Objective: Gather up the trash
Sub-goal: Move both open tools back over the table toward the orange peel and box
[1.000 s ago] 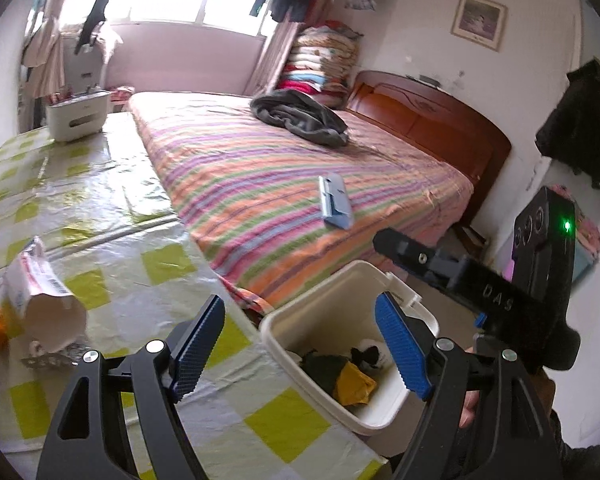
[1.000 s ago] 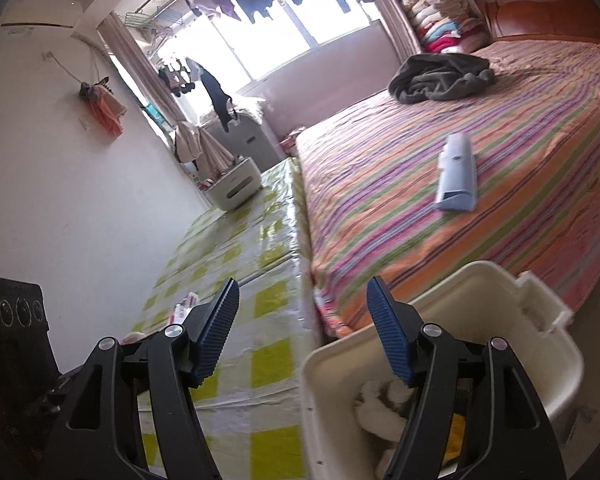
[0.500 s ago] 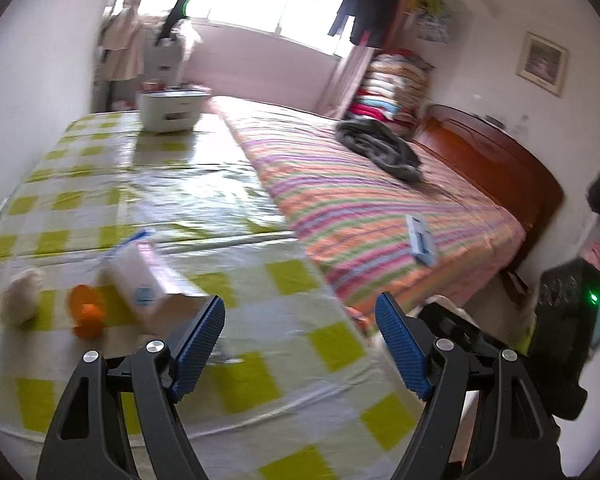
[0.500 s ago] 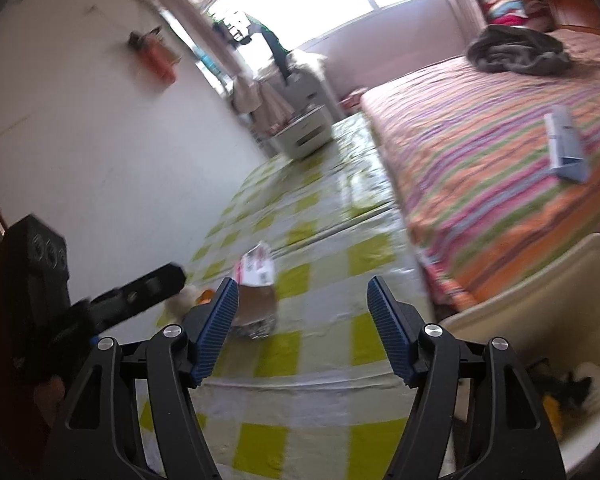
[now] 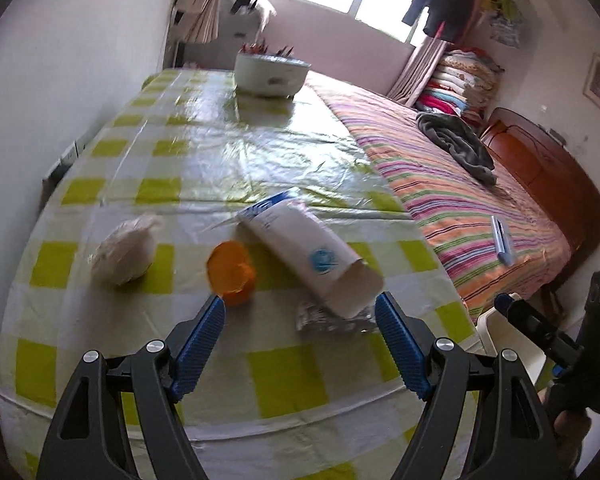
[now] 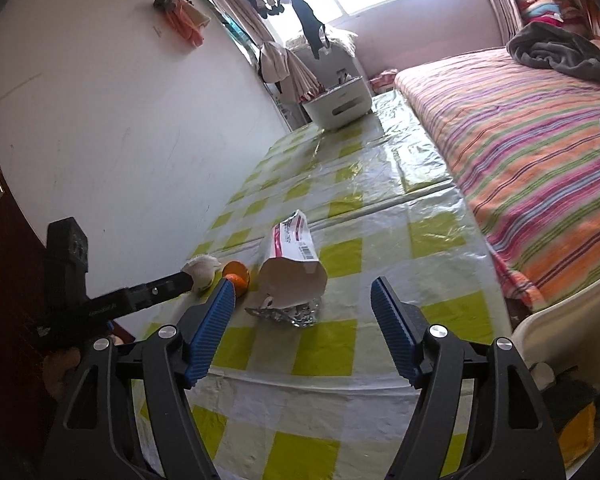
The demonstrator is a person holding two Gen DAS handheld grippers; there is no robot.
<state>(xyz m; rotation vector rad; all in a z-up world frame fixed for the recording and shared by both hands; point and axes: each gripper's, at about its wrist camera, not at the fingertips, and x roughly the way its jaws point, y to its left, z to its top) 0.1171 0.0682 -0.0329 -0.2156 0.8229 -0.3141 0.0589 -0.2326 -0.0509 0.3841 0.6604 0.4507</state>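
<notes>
- Left wrist view: left gripper [image 5: 300, 322] wide open, empty, over the table [image 5: 204, 148]; carton [image 5: 312, 256], foil [image 5: 332, 320], orange peel [image 5: 231, 266] and tissue wad [image 5: 124, 250] lie ahead. All likely light and crushable; pinch the carton across its middle.
- Right wrist view: right gripper [image 6: 302, 312] wide open, empty; only here the bin [image 6: 560, 332] interior shows, beside the table edge.

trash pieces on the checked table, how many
4: white wad far left, orange peel beside it, paper bag lying right of that, foil under the bag's mouth. More may be hidden.
</notes>
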